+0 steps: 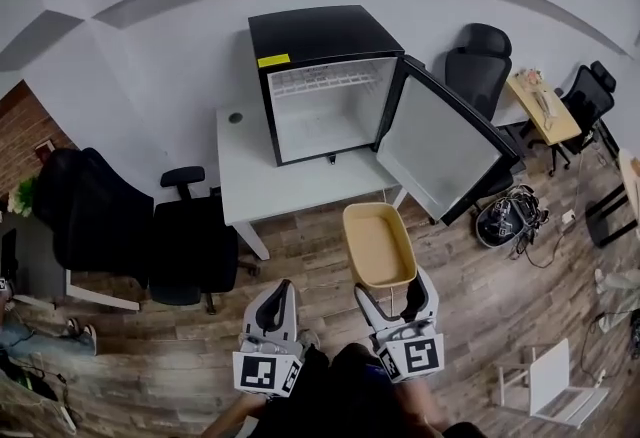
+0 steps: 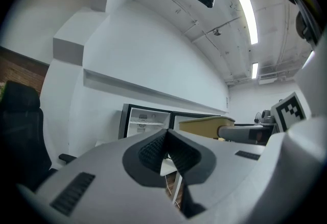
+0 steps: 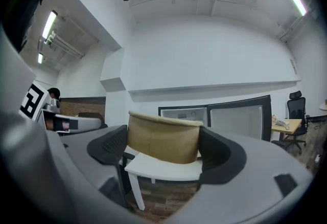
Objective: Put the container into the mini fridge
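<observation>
Right gripper (image 1: 393, 288) pinches tan container (image 1: 377, 244), in air, short of open mini fridge (image 1: 320, 36). Left gripper (image 1: 280, 291) pressed together, empty. Best keep container flat, go straight into fridge, slow.

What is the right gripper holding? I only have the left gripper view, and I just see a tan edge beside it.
Observer: The right gripper has its jaws closed on one end of a tan container.
Operator: Anything inside it?
Observer: No, the head view shows it empty.
Operator: Room in the fridge?
Observer: Below the top shelf, the mini fridge interior looks bare.
</observation>
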The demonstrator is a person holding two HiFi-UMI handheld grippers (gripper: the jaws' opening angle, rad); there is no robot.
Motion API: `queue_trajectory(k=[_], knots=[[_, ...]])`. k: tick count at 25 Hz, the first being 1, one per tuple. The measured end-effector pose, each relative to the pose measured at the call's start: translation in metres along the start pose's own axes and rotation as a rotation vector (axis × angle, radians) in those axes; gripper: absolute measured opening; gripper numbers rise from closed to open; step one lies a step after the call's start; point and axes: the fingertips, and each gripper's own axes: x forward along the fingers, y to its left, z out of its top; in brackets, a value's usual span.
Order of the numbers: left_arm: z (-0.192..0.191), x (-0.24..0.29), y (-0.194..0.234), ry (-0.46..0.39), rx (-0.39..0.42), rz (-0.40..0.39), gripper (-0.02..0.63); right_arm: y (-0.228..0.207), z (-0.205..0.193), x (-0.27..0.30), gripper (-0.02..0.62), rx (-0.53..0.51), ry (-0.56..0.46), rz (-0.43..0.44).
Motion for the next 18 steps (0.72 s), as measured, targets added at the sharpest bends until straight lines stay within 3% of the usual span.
queue_trajectory(k=[10, 18], knots=[[-0.009, 0.073, 0.033, 0.021, -0.037, -0.039, 0.008, -0.026, -0.007, 0.09, 0.454, -0.007, 0.024, -0.018], [-0.004, 0.178, 0.053, 0.002, -0.026, -0.015, 0.008, -0.084, -0.008, 0.185, 0.454, -0.021, 0.019, 0.014]])
